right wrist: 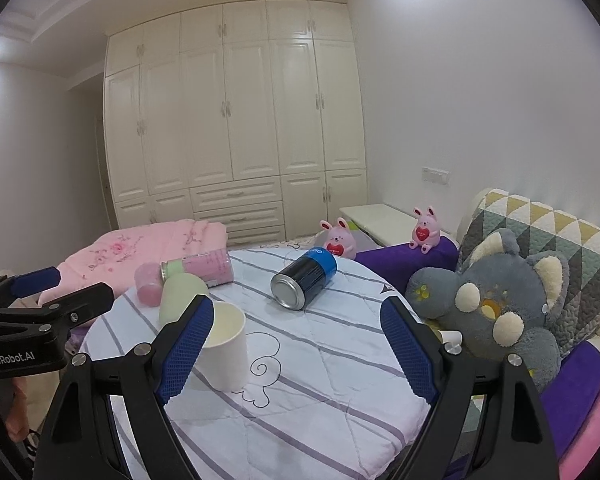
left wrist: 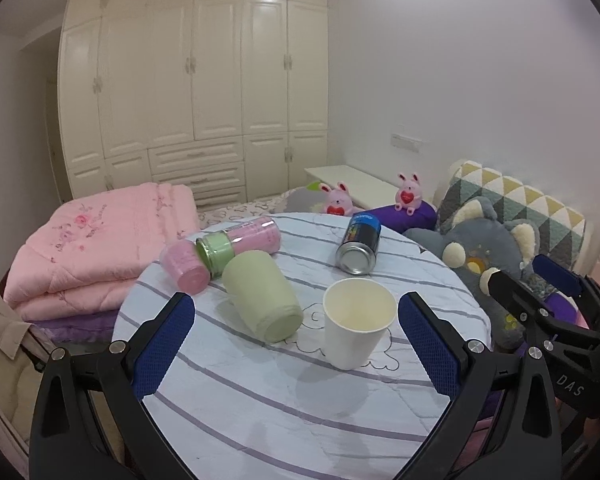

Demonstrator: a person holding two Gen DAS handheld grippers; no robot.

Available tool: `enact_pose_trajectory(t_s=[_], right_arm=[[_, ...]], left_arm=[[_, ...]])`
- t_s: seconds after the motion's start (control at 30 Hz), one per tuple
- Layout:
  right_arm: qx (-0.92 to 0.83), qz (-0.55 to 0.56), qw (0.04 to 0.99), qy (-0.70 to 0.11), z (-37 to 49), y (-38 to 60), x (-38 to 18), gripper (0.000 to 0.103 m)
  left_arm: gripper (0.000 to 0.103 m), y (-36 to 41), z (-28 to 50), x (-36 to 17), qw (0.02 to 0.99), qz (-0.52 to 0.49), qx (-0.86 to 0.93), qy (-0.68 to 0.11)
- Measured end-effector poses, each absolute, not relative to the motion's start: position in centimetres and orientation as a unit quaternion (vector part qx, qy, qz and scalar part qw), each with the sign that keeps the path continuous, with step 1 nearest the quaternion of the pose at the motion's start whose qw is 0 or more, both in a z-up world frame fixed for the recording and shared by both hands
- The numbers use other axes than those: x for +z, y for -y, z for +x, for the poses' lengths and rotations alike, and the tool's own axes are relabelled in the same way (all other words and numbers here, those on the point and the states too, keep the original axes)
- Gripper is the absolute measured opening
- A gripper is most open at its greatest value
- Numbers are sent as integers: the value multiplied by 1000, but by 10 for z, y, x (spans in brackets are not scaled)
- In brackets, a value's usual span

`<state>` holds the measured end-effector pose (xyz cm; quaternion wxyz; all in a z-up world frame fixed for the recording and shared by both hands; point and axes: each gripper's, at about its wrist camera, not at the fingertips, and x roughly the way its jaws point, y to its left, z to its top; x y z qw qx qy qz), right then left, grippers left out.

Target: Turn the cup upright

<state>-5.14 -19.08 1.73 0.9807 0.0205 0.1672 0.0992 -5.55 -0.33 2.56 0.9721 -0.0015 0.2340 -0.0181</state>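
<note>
White paper cup [left wrist: 358,322] stood upright on the striped round table [left wrist: 280,408], between the wide-apart fingers of the left gripper [left wrist: 296,344]. Right gripper [right wrist: 298,350], likewise spread, held nothing. Only the right view showed the grey plush [right wrist: 496,308] whole.

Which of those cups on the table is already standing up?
Only the white paper cup, nearest the camera, mouth open upward. The green cup and the pink cup both lie on their sides.
</note>
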Motion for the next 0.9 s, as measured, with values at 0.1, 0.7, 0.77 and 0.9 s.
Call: enact_pose_trajectory(t_s=[0.1,0.7,0.77,0.9], right_arm=[[98,22,981,-166,-52,193,17,87],[100,31,982,-157,-55,197,20,87],[100,30,982,-156,-55,197,20,87],[99,25,983,-153,-56,195,21,87]], left_arm=[[103,5,-55,25,972,0,-18,-235],[103,19,-59,24,977,15,-13,-211],[103,19,-62,24,979,17,-11,-203],[103,19,-64,26,981,14,-12,-192]])
